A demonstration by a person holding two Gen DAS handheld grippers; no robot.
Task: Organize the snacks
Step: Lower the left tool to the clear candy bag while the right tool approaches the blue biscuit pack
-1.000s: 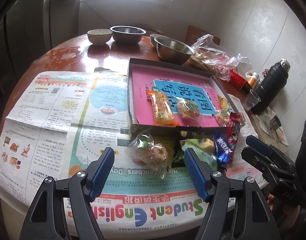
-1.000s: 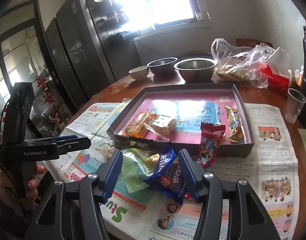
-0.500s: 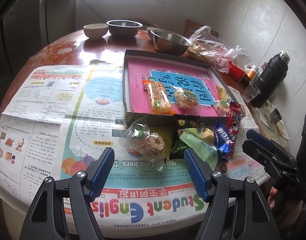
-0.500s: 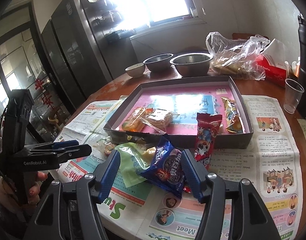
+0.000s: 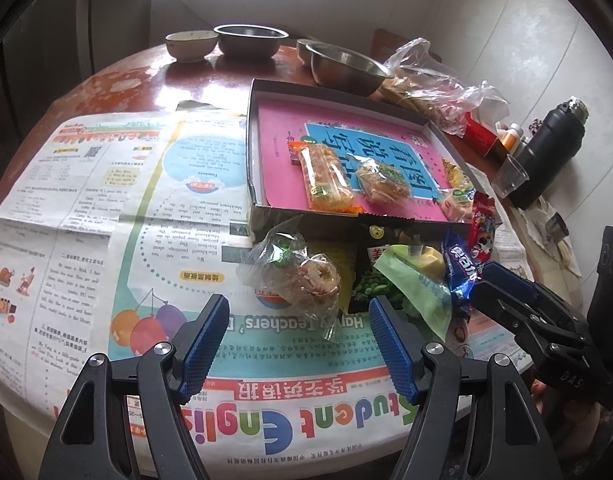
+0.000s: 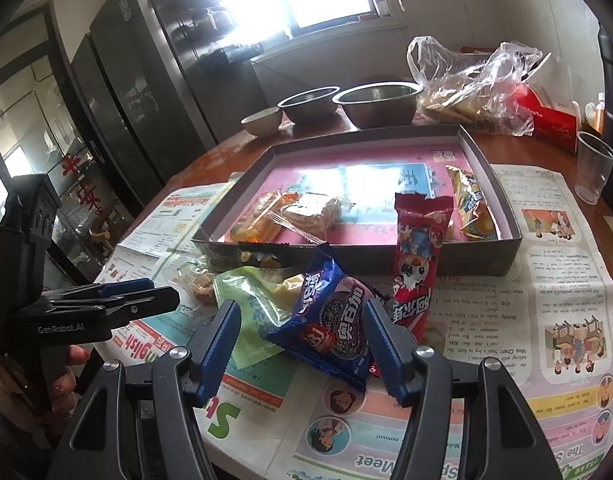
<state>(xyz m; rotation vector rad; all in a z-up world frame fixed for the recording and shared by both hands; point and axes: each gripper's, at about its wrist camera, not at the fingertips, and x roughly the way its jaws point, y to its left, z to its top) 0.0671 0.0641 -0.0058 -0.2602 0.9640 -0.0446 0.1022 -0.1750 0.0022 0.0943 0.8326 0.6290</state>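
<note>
A grey box [image 5: 250, 140] lined in pink holds an orange bar [image 5: 326, 180], a clear-wrapped cake [image 5: 382, 182] and a yellow pack [image 6: 472, 204]. Loose snacks lie in front of it on newspaper. My left gripper [image 5: 298, 312] is open, and a clear-wrapped round snack [image 5: 302, 276] lies just beyond its tips. My right gripper [image 6: 302, 316] is open around a blue cookie pack [image 6: 326, 320], which sits between the fingers without being pinched. A green pack [image 6: 258, 308] lies beside it, and a red pack [image 6: 418, 256] leans on the box front.
Two steel bowls [image 5: 346, 66] and a small ceramic bowl [image 5: 190, 44] stand behind the box. A plastic bag [image 6: 474, 84], red carton [image 6: 554, 120], plastic cup [image 6: 594, 168] and black flask [image 5: 546, 160] crowd the right. Newspaper [image 5: 106, 200] covers the round table's left and front.
The right gripper's jaws stand slightly wider and the blue pack sits a little deeper between them. The left view has tilted slightly; the clear-wrapped snack stays put.
</note>
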